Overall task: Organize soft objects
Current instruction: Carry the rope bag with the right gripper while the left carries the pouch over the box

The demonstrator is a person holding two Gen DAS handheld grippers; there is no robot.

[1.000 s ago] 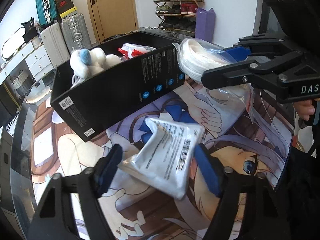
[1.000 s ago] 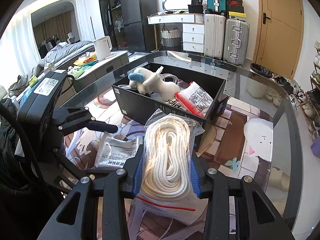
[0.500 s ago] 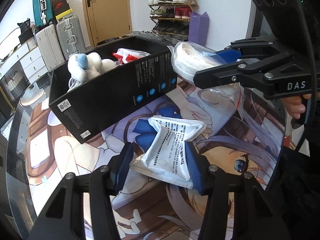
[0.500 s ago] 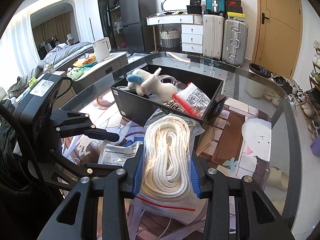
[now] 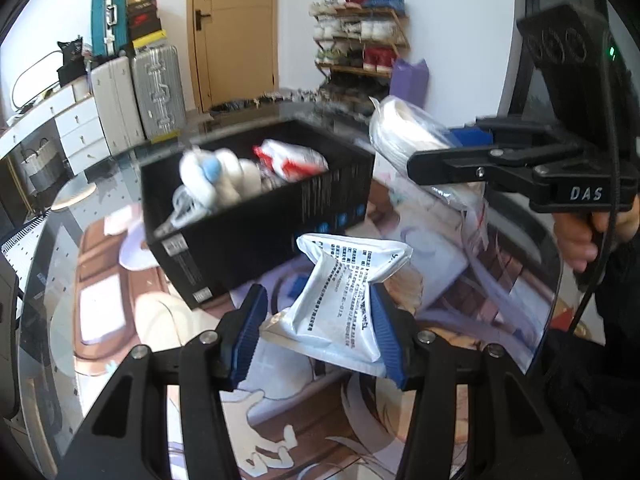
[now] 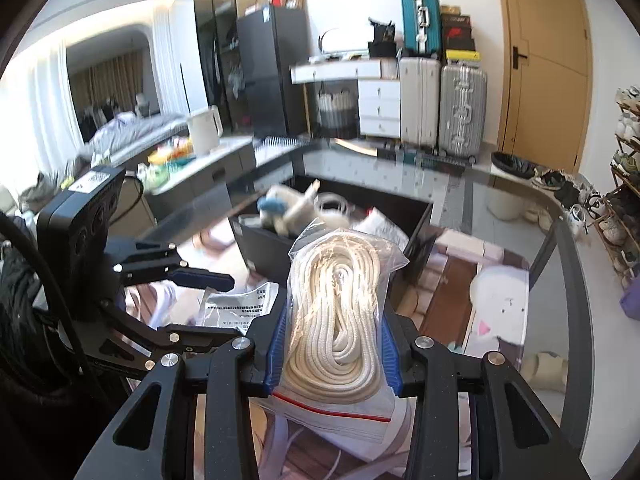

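Note:
My left gripper [image 5: 318, 334] is shut on a white printed pouch [image 5: 344, 300] and holds it above the table, in front of the black box [image 5: 256, 236]. The box holds a white plush toy with a blue spot [image 5: 216, 176] and a red-and-white packet [image 5: 292, 158]. My right gripper [image 6: 332, 344] is shut on a clear bag of white rope [image 6: 336, 312], raised near the box's [image 6: 264, 252] near side. The right gripper [image 5: 448, 152] with the rope bag [image 5: 404, 132] also shows in the left wrist view.
The glass table [image 6: 560, 240] has a printed anime mat [image 5: 120, 320] under it. Suitcases [image 6: 460, 108], white drawers [image 6: 380, 104], a door and a shoe rack [image 5: 360, 40] stand behind. The table edge curves at the right [image 5: 556, 280].
My left gripper closed on the pouch and lifted it off the table toward the box. The right gripper with the rope bag rose a little and moved nearer the box.

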